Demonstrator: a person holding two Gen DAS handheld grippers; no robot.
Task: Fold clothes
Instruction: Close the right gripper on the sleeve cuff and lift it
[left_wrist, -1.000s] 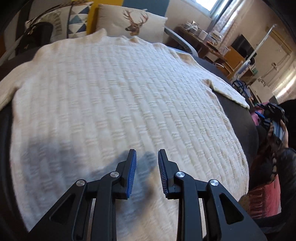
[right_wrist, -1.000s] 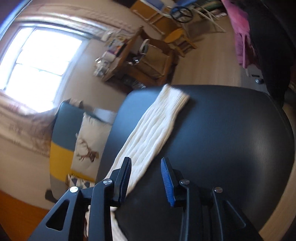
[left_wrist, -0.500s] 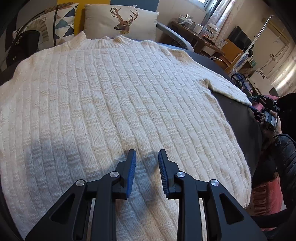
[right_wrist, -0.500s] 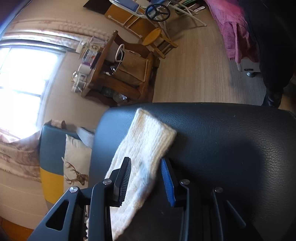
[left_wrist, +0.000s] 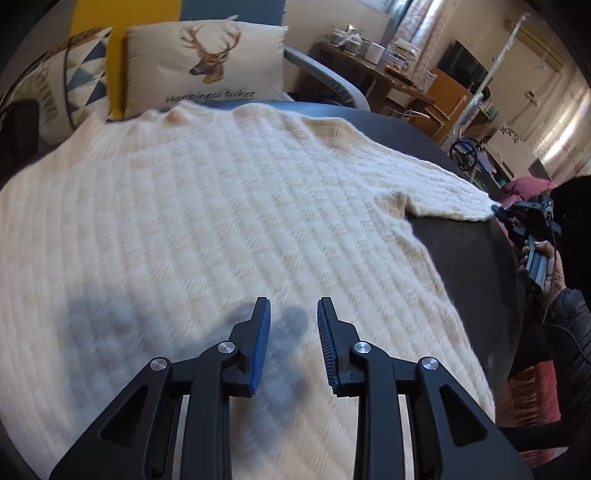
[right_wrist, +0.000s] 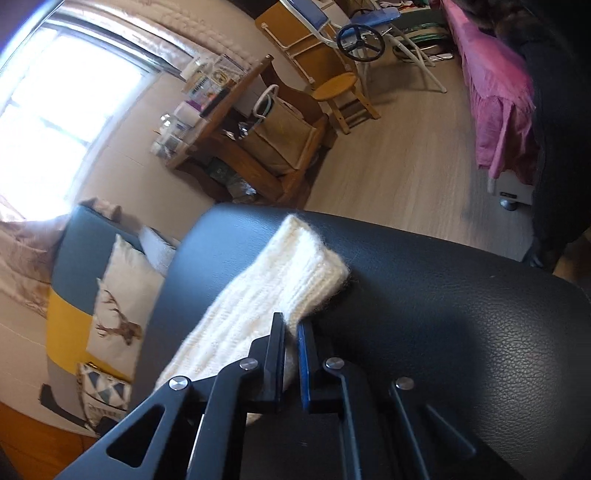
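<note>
**On the black table: cream sweater spread flat, its sleeve cuff pinched**

On the round black table a cream knitted sweater lies spread flat, its collar toward the deer-print cushion at the far edge and its hem toward the camera. The knit covers most of the tabletop; bare black surface shows only at the right, below the outstretched sleeve.

The left gripper hovers above the lower body of the sweater. Its blue-padded fingers stand somewhat apart with nothing between them, and their jaws have just been opening a little. Their shadow falls on the knit directly beneath.

In the right wrist view, the sleeve runs as a long ribbed strip across the table toward the cuff. The right gripper has just closed its jaws and now pinches the near corner of the cuff, the fabric caught between the black finger and the blue pad. In the left wrist view that gripper shows small at the sleeve's tip, held by a person's hand in a dark sleeve at the right edge of the table.

Beyond the table stand a wooden desk cluttered with small items, a wooden stool and a pink cloth draped at the right.
</note>
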